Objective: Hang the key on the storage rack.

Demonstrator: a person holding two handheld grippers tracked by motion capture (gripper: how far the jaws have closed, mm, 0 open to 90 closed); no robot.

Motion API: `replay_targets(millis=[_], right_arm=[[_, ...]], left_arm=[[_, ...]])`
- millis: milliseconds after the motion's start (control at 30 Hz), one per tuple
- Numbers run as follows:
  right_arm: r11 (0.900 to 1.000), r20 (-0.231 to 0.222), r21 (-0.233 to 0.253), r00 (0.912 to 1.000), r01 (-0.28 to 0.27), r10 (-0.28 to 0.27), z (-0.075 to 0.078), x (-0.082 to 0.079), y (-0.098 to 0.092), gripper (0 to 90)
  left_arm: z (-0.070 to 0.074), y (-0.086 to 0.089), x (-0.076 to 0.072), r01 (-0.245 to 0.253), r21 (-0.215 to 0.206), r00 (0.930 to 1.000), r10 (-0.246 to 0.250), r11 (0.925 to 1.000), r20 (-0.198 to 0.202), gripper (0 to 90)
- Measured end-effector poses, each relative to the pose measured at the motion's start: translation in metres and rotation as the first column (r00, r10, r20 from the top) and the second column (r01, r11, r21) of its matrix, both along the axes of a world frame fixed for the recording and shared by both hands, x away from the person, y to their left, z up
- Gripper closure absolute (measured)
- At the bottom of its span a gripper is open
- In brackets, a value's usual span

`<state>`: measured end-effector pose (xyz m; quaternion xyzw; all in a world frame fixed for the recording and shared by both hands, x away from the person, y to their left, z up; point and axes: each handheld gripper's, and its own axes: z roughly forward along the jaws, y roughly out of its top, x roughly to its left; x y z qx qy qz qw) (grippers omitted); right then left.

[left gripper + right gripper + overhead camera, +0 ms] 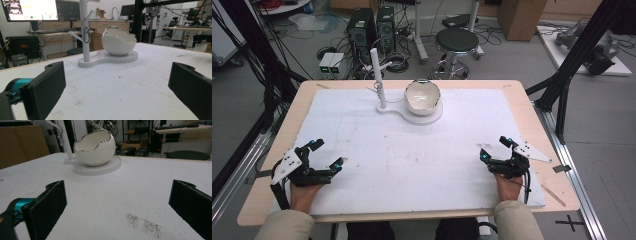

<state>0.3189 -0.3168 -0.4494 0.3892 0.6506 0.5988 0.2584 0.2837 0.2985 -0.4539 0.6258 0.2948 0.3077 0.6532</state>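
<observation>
Desk w/ white mat on top. White stand sits at far centre of mat, carrying egg-shaped bowl beside upright post. Both forearms come in from near edge, hands low on mat, well apart. Left hand-held gripper at near-left, jaws wide apart, nothing between. Right hand-held gripper at near-right, jaws also spread, angled toward stand.
</observation>
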Motion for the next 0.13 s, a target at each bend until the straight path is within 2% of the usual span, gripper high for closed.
replay_targets(millis=[133], right_arm=[[1.000, 0.009, -0.009, 1.0000, 0.003, -0.003, -0.0001, 0.0003, 0.0002, 0.5]], left_arm=[[0.0000, -0.0010, -0.0007, -0.011, 0.006, 0.9999, 0.011, 0.9999, -0.001, 1.8]])
